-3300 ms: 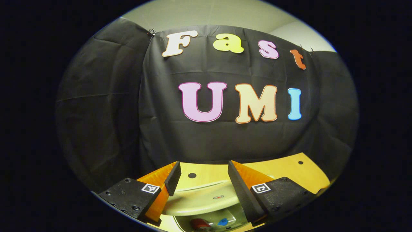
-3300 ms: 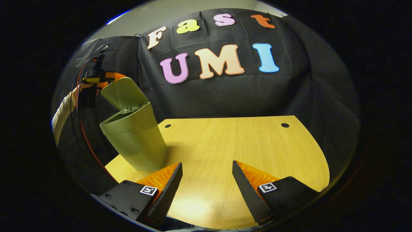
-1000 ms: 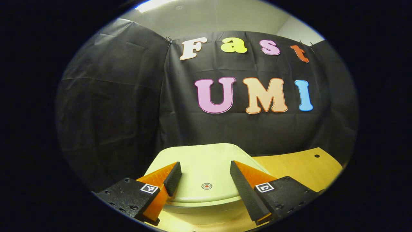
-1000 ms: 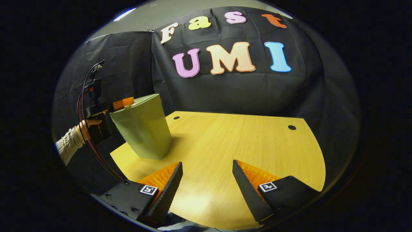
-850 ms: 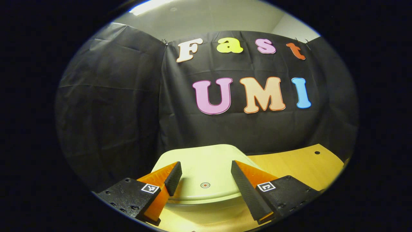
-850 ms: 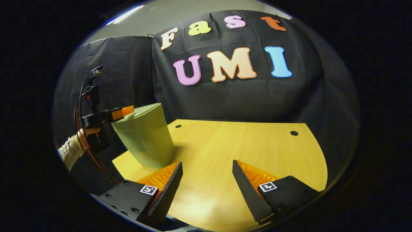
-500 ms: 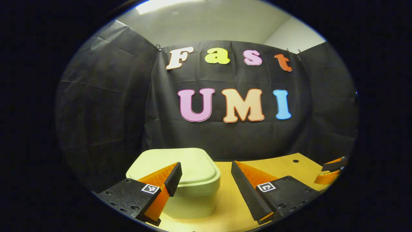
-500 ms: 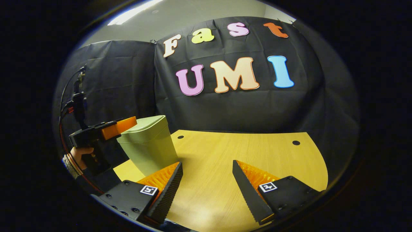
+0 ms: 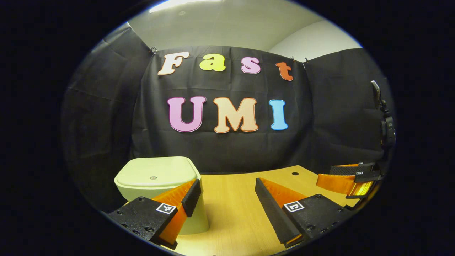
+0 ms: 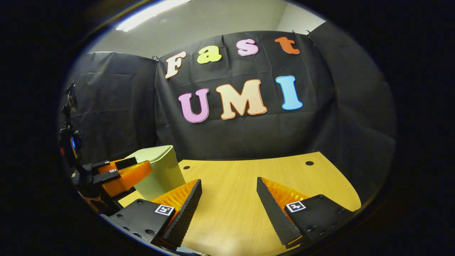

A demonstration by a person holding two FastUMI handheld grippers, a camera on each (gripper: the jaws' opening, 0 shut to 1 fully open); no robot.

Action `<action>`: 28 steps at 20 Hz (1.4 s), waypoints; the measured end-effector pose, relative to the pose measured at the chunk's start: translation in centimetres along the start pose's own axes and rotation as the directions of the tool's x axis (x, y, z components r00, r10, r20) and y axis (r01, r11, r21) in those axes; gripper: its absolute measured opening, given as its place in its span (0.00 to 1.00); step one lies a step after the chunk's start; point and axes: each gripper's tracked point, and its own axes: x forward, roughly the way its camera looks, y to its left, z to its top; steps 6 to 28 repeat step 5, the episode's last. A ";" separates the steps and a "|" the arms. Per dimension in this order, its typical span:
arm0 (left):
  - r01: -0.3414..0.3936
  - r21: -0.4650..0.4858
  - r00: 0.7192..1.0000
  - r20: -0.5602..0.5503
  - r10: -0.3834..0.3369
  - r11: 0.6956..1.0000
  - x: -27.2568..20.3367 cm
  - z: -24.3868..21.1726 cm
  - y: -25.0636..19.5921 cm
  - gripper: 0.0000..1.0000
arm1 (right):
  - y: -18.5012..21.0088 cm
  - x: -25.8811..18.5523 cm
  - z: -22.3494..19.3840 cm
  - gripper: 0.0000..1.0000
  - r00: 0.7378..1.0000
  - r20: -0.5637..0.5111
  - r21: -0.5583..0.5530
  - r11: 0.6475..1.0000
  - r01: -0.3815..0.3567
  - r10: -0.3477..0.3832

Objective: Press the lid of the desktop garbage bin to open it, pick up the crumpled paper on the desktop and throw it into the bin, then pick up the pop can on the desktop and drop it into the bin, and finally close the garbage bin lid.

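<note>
Bin (image 9: 156, 177) sat at the tabletop (image 9: 231, 213) left edge, lid (image 9: 154, 173) down, so closing looked done. Left gripper (image 9: 225, 199) and right gripper (image 10: 227, 199) hung clear of it, jaws wide apart, holding nothing

Pale green bin (image 9: 156, 177), lid same green; yellow wood-grain desktop (image 10: 249, 185); black cloth wall (image 9: 106, 117).
</note>
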 end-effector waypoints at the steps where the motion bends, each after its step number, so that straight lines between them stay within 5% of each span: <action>1: 0.002 -0.011 1.000 -0.007 -0.002 1.000 -0.1 -0.4 0.0 0.94 | 0.4 -0.3 -0.3 0.98 1.000 0.004 0.015 1.000 0.000 0.000; 28: -0.001 -0.054 1.000 -0.027 -0.001 0.999 -0.8 -1.3 0.3 0.93 | 1.1 -0.8 -1.1 0.98 1.000 0.003 0.021 1.000 -0.003 0.003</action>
